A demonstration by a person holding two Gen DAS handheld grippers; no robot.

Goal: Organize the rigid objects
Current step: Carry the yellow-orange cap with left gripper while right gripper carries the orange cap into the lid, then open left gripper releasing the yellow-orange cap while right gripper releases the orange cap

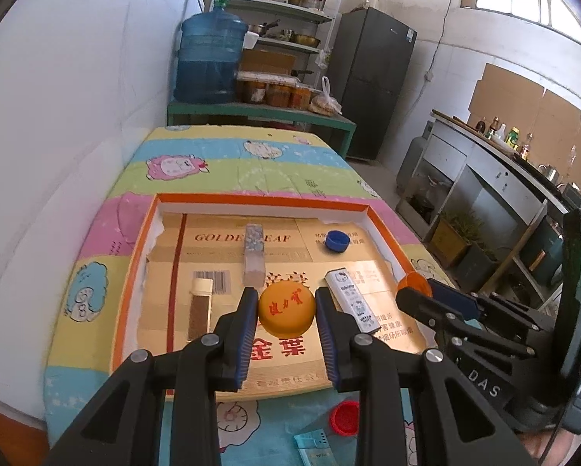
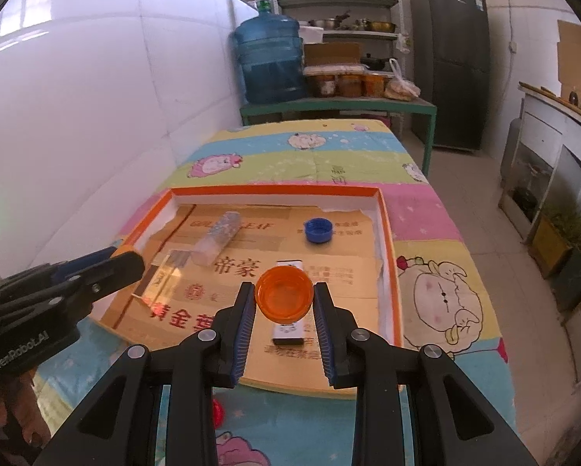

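An orange-rimmed tray [image 1: 263, 198] [image 2: 274, 190] lined with cardboard lies on the cartoon tablecloth. My left gripper [image 1: 286, 293] is shut on a solid orange cap with red characters [image 1: 286, 312], held just above the tray's near middle. My right gripper [image 2: 283, 287] is shut on a translucent orange cap [image 2: 284, 295], open side towards the camera, over the white box [image 2: 288, 334]. Each gripper shows at the edge of the other's view: the right gripper [image 1: 414, 289] and the left gripper [image 2: 125, 255].
In the tray lie a blue cap [image 1: 337, 240] [image 2: 318, 230], a clear glitter tube [image 1: 253, 252] [image 2: 216, 242], a brown vial [image 1: 200, 306] and the white box [image 1: 352, 301]. A red cap [image 1: 344, 417] and a teal packet [image 1: 313, 446] lie on the cloth in front.
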